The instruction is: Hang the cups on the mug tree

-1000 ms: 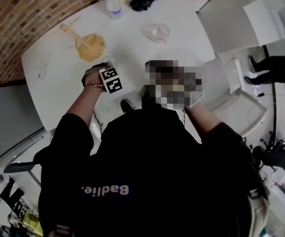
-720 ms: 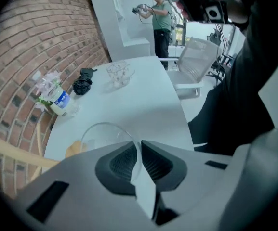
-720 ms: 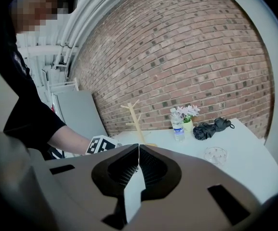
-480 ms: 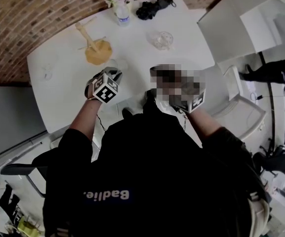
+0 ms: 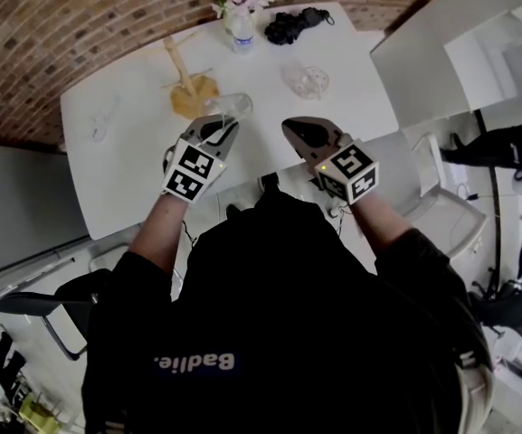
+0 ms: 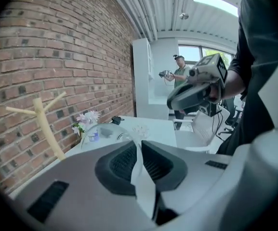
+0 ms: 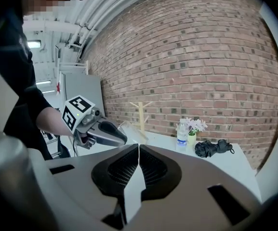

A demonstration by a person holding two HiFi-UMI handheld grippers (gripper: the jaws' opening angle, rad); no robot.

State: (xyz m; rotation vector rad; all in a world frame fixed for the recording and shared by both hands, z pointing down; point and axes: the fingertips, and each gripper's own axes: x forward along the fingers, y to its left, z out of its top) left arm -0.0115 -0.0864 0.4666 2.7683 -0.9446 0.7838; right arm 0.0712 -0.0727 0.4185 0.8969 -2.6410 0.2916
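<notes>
White table [image 5: 116, 183] carries everything. Wooden mug tree [image 5: 181, 66] stands upright toward the far side, and its pegs look bare.

Left gripper [image 5: 227, 127]: jaws clamped on the thin wall of a clear glass cup [image 5: 232, 107]. The cup is held just on the near side of the tree's base; which way it tilts is hard to read. Right gripper [image 5: 293, 128]: jaws together with nothing between them, hovering beside the left one.

A second cup [image 5: 306, 81] sits on the table right of the tree. A third cup [image 5: 98, 127] is at the left, well apart.

Step, as I judge it: bringing cup 1 of 3 to the tree, with 0 hung. The next move calls for raising the cup to a free peg, angling it so the peg catches, then opening the jaws only once it hangs. Glass is slippery, so keep the grip firm.
</notes>
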